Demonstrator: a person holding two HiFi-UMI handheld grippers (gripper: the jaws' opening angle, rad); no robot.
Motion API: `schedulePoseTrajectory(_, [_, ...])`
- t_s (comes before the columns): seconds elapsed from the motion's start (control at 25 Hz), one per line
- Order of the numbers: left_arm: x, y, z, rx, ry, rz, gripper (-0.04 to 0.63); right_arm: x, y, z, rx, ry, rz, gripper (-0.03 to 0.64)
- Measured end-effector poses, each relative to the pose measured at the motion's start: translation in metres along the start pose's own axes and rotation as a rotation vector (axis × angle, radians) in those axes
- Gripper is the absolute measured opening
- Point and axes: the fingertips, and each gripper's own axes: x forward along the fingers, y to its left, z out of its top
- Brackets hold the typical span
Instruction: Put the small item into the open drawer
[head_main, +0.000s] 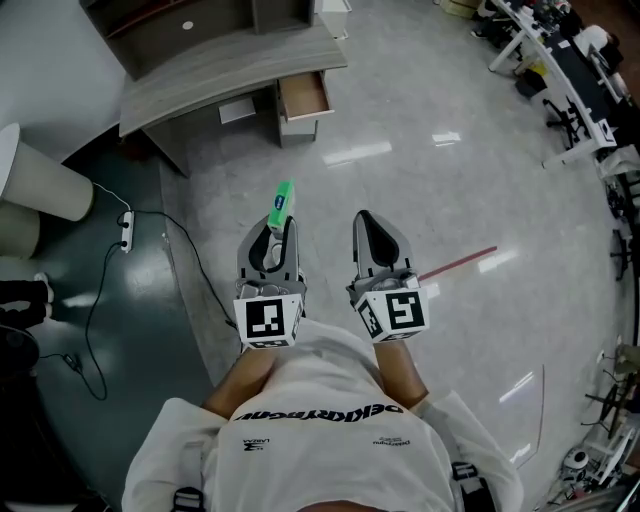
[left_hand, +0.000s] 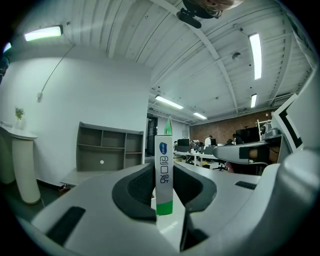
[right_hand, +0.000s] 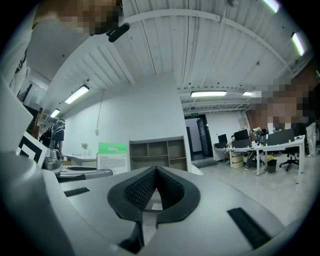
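The left claw (head_main: 284, 228) clamps a slim green-and-white box (head_main: 281, 203) over the glossy grey floor (head_main: 420, 190), well short of the open drawer (head_main: 304, 96) under the grey counter (head_main: 230, 70) (shelving (head_main: 185, 28) stands on it). The right claw (head_main: 366, 222) is closed together, empty.

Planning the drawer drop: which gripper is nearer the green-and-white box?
Left. The left gripper is clamped on the box, which stands upright between its jaws; the right gripper is alongside to its right, shut and empty.

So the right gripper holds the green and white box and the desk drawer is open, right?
No, the left gripper holds the green and white box, as the left gripper view shows. The desk drawer is open.
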Motion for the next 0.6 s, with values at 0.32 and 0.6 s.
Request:
schedulePoseTrajectory(0.32, [0.127,0.049,0.005,-0.019,0.007,-0.055,0.098,0.114,-0.038,0.009,-0.019,0.020,-0.022,0.032])
schedulePoseTrajectory(0.6, [0.224,0.092,0.004,0.007,0.043,-0.107,0.098,0.220,-0.074,0.011,-0.023,0.038,-0.093,0.032])
